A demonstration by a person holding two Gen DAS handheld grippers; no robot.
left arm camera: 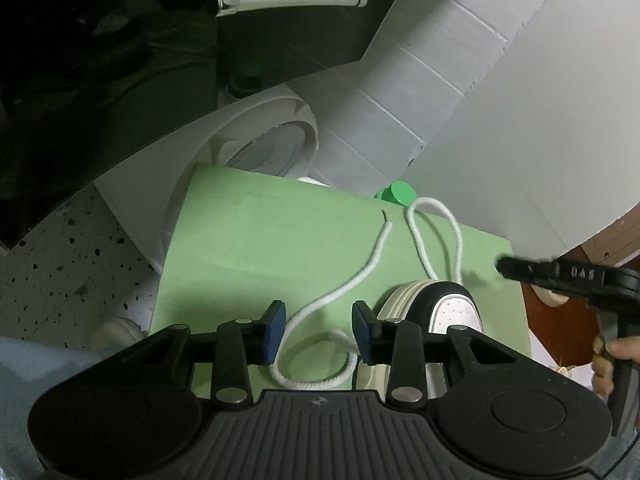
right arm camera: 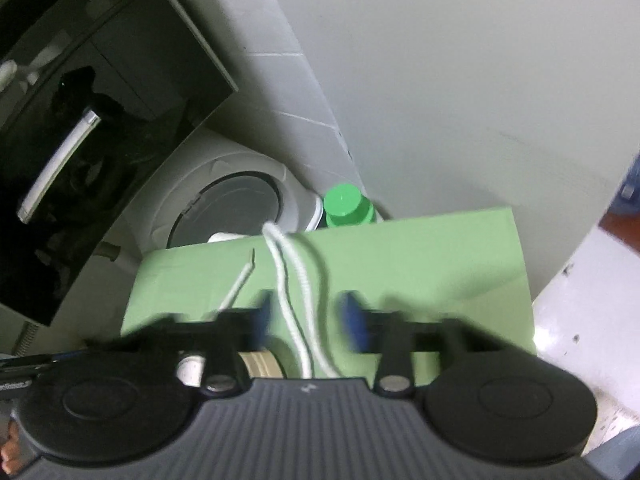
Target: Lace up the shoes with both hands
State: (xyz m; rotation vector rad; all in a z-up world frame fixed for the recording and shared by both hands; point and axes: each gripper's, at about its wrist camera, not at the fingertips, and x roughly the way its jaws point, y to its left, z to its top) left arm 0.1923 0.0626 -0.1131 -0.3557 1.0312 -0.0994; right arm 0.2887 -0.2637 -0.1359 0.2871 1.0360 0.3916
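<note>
Now: left gripper (left arm camera: 319,330) jaws open over lace (left arm camera: 344,288) | right gripper (right arm camera: 306,320) jaws open, blurred | shoe (left arm camera: 432,312) lower right on green surface (left arm camera: 260,240)

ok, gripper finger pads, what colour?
Blue pads on the left gripper, sharpest in the left wrist view.

White-toed black shoe (left arm camera: 444,312) on green mat; white lace (left arm camera: 352,280) loose, looped.

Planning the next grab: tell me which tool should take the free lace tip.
Probably left. The left tool is open with that strand between its pads; the tip lies straight ahead. The right tool straddles the loop.
</note>
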